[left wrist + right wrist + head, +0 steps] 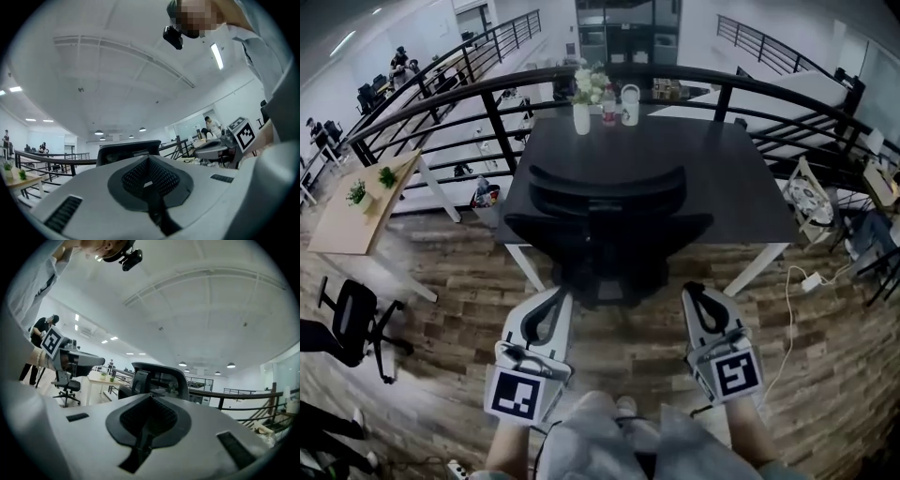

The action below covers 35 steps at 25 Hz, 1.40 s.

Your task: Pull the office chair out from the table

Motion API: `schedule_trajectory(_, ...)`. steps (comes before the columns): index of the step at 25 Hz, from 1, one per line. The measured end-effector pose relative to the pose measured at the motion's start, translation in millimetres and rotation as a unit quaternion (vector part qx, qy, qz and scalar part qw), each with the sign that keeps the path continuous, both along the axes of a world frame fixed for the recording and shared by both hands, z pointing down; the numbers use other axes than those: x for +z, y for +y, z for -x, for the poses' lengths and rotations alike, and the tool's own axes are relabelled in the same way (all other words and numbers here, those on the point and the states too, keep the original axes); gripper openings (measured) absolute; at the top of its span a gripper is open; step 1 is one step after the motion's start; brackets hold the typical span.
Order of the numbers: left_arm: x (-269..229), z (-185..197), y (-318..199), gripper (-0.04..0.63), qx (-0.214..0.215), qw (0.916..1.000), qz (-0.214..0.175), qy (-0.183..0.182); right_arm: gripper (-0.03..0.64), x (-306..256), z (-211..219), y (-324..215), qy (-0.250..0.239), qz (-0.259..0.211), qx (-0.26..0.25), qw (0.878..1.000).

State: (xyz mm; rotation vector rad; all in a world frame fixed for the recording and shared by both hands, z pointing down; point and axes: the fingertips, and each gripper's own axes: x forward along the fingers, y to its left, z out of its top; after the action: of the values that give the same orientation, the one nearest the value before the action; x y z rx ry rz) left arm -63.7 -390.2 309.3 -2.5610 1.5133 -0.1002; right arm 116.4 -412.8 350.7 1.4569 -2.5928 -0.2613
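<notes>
Well, the office chair (605,230) is tucked in at the near edge of the dark table (741,178), with its seat apparently under the top and its mesh back turned toward the person. It faces away from them, toward the vase of flowers (584,98), bottle (608,108) and white mug (630,105) at the far edge by the railing (441,103). Its long axis stands upright from base to headrest (607,183), and the broad back runs parallel to the table's near edge. The left gripper (553,300) and right gripper (698,292) are held level, side by side, either side of the chair's back and short of it. Neither touches it. Both have their jaws pressed together with nothing between them. Each gripper's own view shows the closed tips with the chair back rising just beyond, in the left gripper (149,159) view and in the right gripper (150,398) view. I'd judge this the reach-in stage, with no hold yet made. The next move would call for parting the jaws, or hooking the closed tips behind the back's edges, then drawing the chair straight back over the wood floor (825,375). Its casters may swing it sideways if one side pulls harder. A second chair (352,319) stands well apart to the left.
</notes>
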Motion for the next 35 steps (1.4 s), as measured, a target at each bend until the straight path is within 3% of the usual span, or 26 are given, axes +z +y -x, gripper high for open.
schedule_trajectory(9,17.7,20.3,-62.4,0.018,0.013,0.9935,0.013,-0.112,0.016,12.9,3.6,-64.3,0.112,-0.002,-0.002,0.994)
schedule_trajectory(15,37.8,28.6,-99.6,0.109,0.037,0.9757,0.019,-0.215,0.127,28.7,8.1,-96.2,0.217,-0.001,-0.013,0.976)
schedule_trajectory(19,63.8,34.1,-120.8,0.171,0.069,0.9479,0.026,-0.310,0.171,42.3,6.3,-114.8,0.298,-0.002,-0.023,0.954)
schedule_trajectory(23,78.8,43.7,-141.7,0.191,0.074,0.9164,0.029,-0.392,0.204,50.1,2.7,-131.9,0.357,0.003,-0.029,0.934)
schedule_trajectory(28,95.2,64.2,-163.7,0.219,0.062,0.8519,0.019,-0.520,0.235,68.8,-3.3,-148.3,0.442,0.017,-0.044,0.896)
schedule_trajectory(31,103.1,75.1,-174.3,0.229,0.065,0.8324,0.028,-0.550,0.249,77.9,-5.6,-157.1,0.482,0.023,-0.050,0.874)
schedule_trajectory(35,115.7,83.7,-185.6,0.236,0.068,0.8093,0.041,-0.582,0.249,84.7,-10.2,-165.9,0.515,0.027,-0.058,0.855)
